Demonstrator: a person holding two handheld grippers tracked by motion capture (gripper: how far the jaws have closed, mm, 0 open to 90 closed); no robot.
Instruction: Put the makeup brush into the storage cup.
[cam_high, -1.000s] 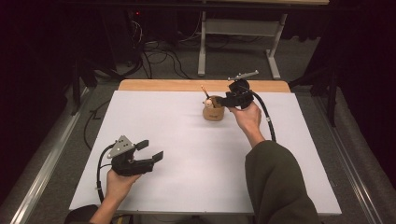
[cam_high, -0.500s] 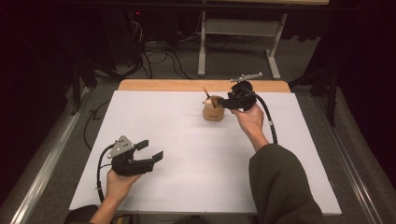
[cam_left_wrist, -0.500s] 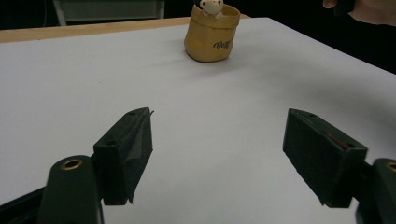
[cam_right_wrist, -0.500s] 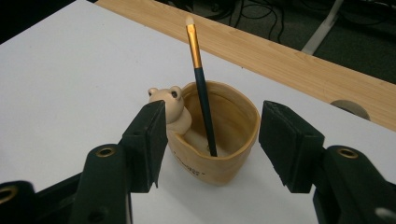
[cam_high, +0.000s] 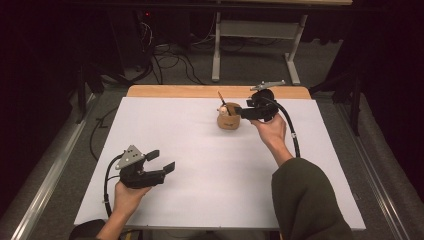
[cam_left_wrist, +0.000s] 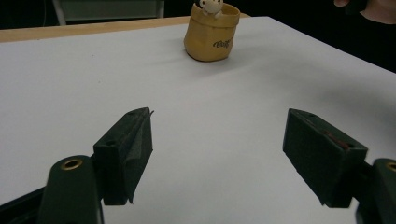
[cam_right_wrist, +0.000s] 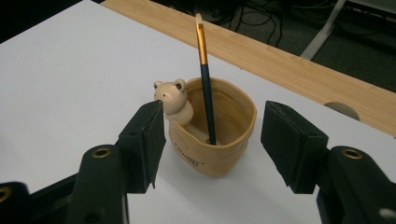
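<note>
Across the middle of the high view lies the table (cam_high: 200, 150), white on top with a wooden strip along its far edge; on the dark floor beyond it stand the pale legs of a second frame (cam_high: 260, 45) among loose cables. At the near right a person's sleeve (cam_high: 305, 200) comes in, and that hand holds the right gripper (cam_high: 239, 112) near the far edge, pointing left at the pot; its jaws have just been opening, and they stand apart on either side of the pot without pressing on it. At the near left the left gripper (cam_high: 162, 161) hovers over bare table, well apart from the pot, its 2 jaws wide apart with nothing between them. The pot (cam_right_wrist: 219, 135), a tan holder shaped like a soft bag with dark lettering on its side, stands upright near the far edge, a little right of centre. On its rim sits 1 small pale bear figure (cam_right_wrist: 173, 100), just beside one jaw in the right gripper view. Inside the pot leans 1 dark paintbrush (cam_right_wrist: 205, 88) with an orange ferrule and a pale tip pointing up.
</note>
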